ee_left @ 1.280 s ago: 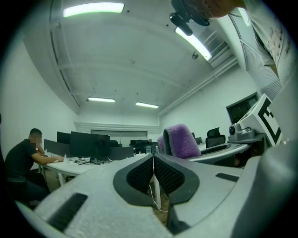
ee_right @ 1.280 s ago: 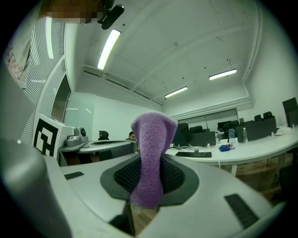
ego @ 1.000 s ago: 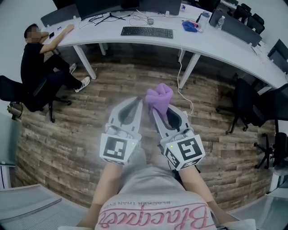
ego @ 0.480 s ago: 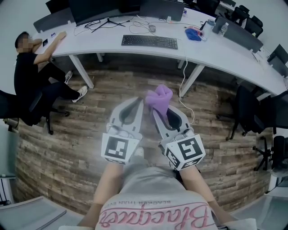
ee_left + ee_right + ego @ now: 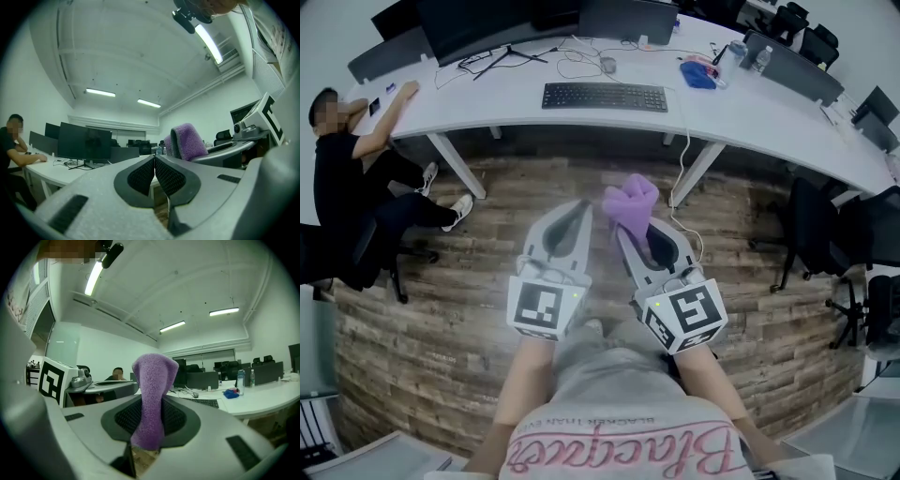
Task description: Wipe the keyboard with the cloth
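Observation:
A black keyboard [image 5: 605, 97] lies on the long white desk [image 5: 769, 112] ahead, also small in the right gripper view [image 5: 204, 402]. A purple cloth [image 5: 630, 208] sticks up from my right gripper [image 5: 625, 228], which is shut on it; the cloth [image 5: 152, 399] fills the middle of the right gripper view. My left gripper [image 5: 579, 211] is beside it, shut with nothing between its jaws, and it sees the cloth [image 5: 186, 141] to its right. Both grippers hang over the wood floor, well short of the desk.
A seated person [image 5: 352, 178] leans on the desk's left end. Monitors [image 5: 478, 21], cables, a mouse [image 5: 607, 65], a blue item [image 5: 697, 75] and a bottle [image 5: 736, 50] sit on the desk. Black office chairs [image 5: 825, 225] stand at the right.
The desk and keyboard have shifted slightly lower and left in the head view. Both grippers and the cloth keep their pose.

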`<state>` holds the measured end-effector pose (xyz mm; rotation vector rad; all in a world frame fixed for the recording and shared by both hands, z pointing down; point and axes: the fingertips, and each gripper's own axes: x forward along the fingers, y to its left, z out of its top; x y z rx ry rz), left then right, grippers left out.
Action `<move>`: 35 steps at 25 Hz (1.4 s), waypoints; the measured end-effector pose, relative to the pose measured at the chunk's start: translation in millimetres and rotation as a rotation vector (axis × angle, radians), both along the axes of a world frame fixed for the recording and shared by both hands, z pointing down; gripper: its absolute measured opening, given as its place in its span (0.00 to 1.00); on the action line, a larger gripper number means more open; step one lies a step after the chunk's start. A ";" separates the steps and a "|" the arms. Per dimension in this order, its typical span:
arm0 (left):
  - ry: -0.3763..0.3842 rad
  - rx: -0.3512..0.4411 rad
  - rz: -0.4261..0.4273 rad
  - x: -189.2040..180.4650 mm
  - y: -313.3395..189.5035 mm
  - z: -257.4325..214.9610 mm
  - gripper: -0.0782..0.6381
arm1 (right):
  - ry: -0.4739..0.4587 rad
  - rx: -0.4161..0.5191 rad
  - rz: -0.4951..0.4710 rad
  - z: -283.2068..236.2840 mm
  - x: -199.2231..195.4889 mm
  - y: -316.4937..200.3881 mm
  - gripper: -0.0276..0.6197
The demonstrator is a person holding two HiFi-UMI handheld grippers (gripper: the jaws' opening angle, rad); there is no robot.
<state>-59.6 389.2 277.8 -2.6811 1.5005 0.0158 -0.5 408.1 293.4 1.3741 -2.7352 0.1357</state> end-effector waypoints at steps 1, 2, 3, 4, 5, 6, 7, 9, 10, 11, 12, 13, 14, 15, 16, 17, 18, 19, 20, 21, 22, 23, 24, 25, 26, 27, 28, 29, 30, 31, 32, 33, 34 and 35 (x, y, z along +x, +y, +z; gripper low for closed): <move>0.002 -0.004 0.000 0.1 -6.3 1.3 0.12 | 0.003 -0.004 0.004 1.6 1.3 -5.4 0.18; 0.009 -0.015 -0.001 0.3 -12.1 2.6 0.12 | 0.005 -0.009 0.009 3.2 2.5 -10.7 0.18; 0.017 -0.028 -0.002 0.4 -17.5 4.1 0.12 | 0.004 -0.012 0.012 4.6 3.2 -16.0 0.18; 0.021 -0.034 -0.002 0.3 -22.6 5.5 0.12 | 0.002 -0.015 0.013 6.0 3.2 -21.2 0.18; 0.017 -0.031 0.000 -0.2 -27.6 6.8 0.12 | 0.001 -0.018 0.013 7.3 2.8 -26.5 0.18; 0.010 -0.025 0.001 -0.9 -32.7 8.0 0.12 | 0.000 -0.019 0.013 8.4 2.0 -31.9 0.18; 0.003 -0.020 0.002 -1.5 -37.9 8.9 0.12 | 0.000 -0.019 0.014 9.1 1.2 -37.6 0.18; 0.002 -0.024 0.002 -2.6 -48.2 9.8 0.12 | 0.005 -0.019 0.021 10.0 0.3 -49.7 0.18; 0.005 -0.026 0.000 -3.3 -53.5 9.8 0.12 | 0.010 -0.019 0.025 10.5 0.0 -56.0 0.18; 0.005 -0.023 -0.001 -4.3 -59.2 9.6 0.12 | 0.014 -0.019 0.026 11.1 -0.5 -62.3 0.18; 0.003 -0.019 -0.003 -5.4 -65.1 9.4 0.12 | 0.017 -0.019 0.025 11.8 -1.4 -68.6 0.18; -0.001 -0.018 -0.007 -6.5 -71.0 9.6 0.12 | 0.018 -0.020 0.021 12.4 -2.6 -74.9 0.18; -0.003 -0.020 -0.011 -7.2 -77.0 10.0 0.12 | 0.017 -0.021 0.016 13.2 -3.9 -81.4 0.18; -0.002 -0.026 -0.014 -7.3 -82.9 10.3 0.12 | 0.015 -0.022 0.011 14.1 -5.1 -88.2 0.18; -0.001 -0.032 -0.017 -7.0 -89.1 10.6 0.12 | 0.015 -0.024 0.007 15.0 -6.1 -95.4 0.18; -0.003 -0.032 -0.019 -6.7 -95.8 10.7 0.12 | 0.015 -0.024 0.002 15.7 -6.9 -102.7 0.18; -0.010 -0.027 -0.021 -6.6 -102.9 10.9 0.12 | 0.017 -0.025 -0.004 16.5 -7.7 -110.4 0.18; -0.016 -0.024 -0.023 -6.6 -110.3 11.4 0.12 | 0.017 -0.025 -0.010 17.4 -8.5 -118.4 0.18; -0.019 -0.026 -0.027 -6.5 -118.0 12.2 0.12 | 0.018 -0.027 -0.016 18.5 -9.1 -126.8 0.18; -0.020 -0.029 -0.031 -6.4 -126.2 13.0 0.12 | 0.019 -0.028 -0.021 19.5 -9.5 -135.6 0.18; -0.023 -0.029 -0.034 -6.1 -135.1 13.7 0.12 | 0.022 -0.030 -0.026 20.4 -9.6 -144.8 0.18; -0.025 -0.028 -0.038 -5.6 -144.4 14.1 0.12 | 0.025 -0.031 -0.031 20.9 -9.2 -154.3 0.18; -0.024 -0.030 -0.041 -4.4 -154.1 14.4 0.12 | 0.027 -0.031 -0.036 21.0 -8.2 -164.3 0.18; -0.020 -0.038 -0.046 -2.6 -164.1 14.6 0.12 | 0.029 -0.032 -0.040 21.0 -6.6 -174.9 0.18; -0.014 -0.048 -0.050 -0.2 -174.7 14.9 0.12 | 0.031 -0.034 -0.043 21.0 -4.5 -186.3 0.18; -0.009 -0.055 -0.054 2.4 -186.0 15.0 0.12 | 0.033 -0.035 -0.046 21.1 -2.1 -198.4 0.18; -0.007 -0.057 -0.057 5.4 -198.0 14.9 0.12 | 0.035 -0.037 -0.049 21.1 0.7 -210.7 0.18; -0.009 -0.054 -0.057 8.8 -210.3 14.6 0.12 | 0.035 -0.038 -0.051 21.0 3.8 -223.1 0.18; -0.011 -0.049 -0.057 12.4 -222.4 14.4 0.12 | 0.033 -0.040 -0.053 20.7 6.8 -235.2 0.18; -0.013 -0.046 -0.056 16.2 -234.3 14.2 0.12 | 0.031 -0.041 -0.054 20.3 9.6 -247.3 0.18; -0.015 -0.043 -0.054 19.9 -246.1 14.0 0.12 | 0.028 -0.041 -0.056 19.8 12.1 -259.5 0.18; -0.017 -0.039 -0.052 23.5 -257.7 13.6 0.12 | 0.026 -0.041 -0.058 19.3 14.2 -271.7 0.18; -0.020 -0.037 -0.051 26.9 -269.1 13.3 0.12 | 0.024 -0.040 -0.061 18.8 16.2 -283.6 0.18; -0.021 -0.036 -0.053 29.9 -280.3 13.1 0.12 | 0.023 -0.040 -0.065 18.5 18.4 -295.3 0.18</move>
